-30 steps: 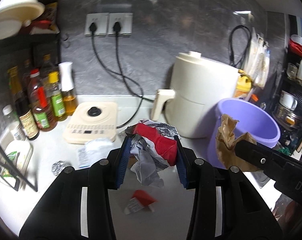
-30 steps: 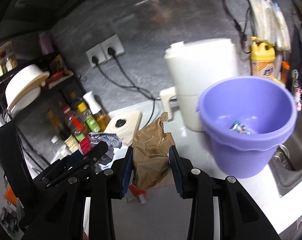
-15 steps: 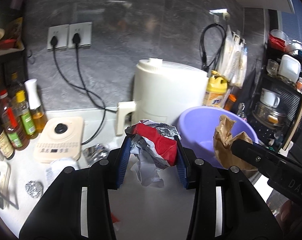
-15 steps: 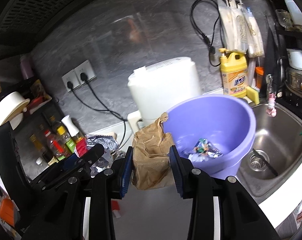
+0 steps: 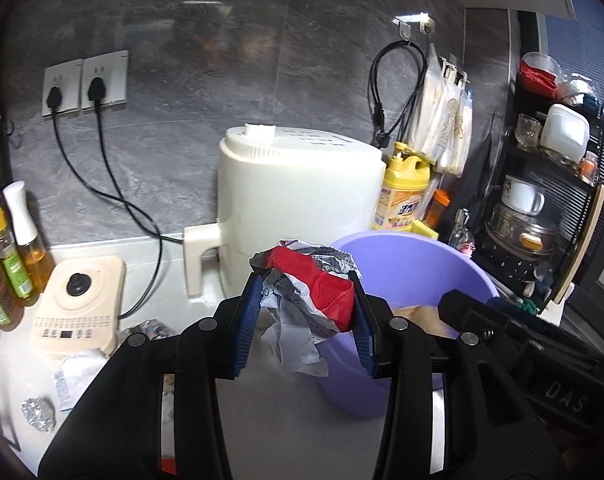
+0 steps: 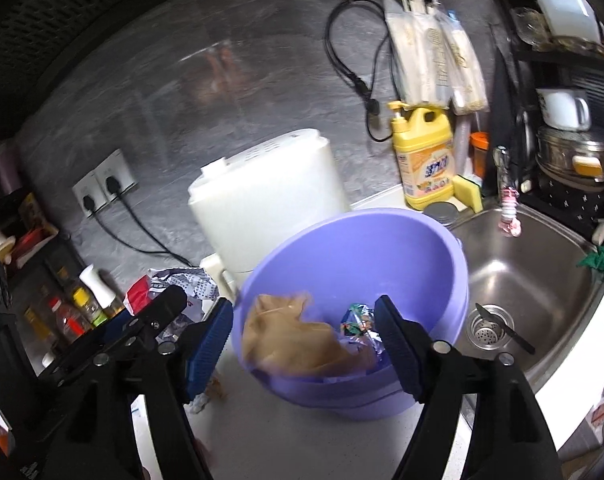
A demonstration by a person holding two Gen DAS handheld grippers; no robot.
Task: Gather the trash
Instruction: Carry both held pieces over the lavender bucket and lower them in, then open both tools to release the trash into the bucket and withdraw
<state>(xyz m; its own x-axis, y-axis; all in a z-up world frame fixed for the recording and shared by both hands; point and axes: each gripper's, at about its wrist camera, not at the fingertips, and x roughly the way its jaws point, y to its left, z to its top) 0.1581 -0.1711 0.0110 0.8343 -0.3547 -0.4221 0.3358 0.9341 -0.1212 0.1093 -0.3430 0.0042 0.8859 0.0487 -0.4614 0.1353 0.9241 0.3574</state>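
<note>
Dropping brown paper bag (image 6: 297, 336) into purple bucket (image 6: 414, 248), right tongs (image 6: 306, 340) opening, nothing gripped; left tongs (image 5: 304, 316) clamp crumpled red-and-white wrapper (image 5: 310, 292); foil ball (image 5: 37, 414), scraps remain on worktop (image 5: 269, 420).

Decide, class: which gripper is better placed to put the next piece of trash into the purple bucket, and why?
Left. The left gripper holds a crumpled red and grey wrapper beside the purple bucket. The right gripper is opening, pads clear of the brown paper bag inside the bucket.

Basin (image 6: 382, 248): stood on the counter (image 6: 302, 440), before the air fryer (image 6: 261, 196), left of the sink (image 6: 542, 280).
Paper bag (image 6: 297, 340): lay in the basin.
Detergent bottle (image 6: 422, 160): stood behind the basin.
</note>
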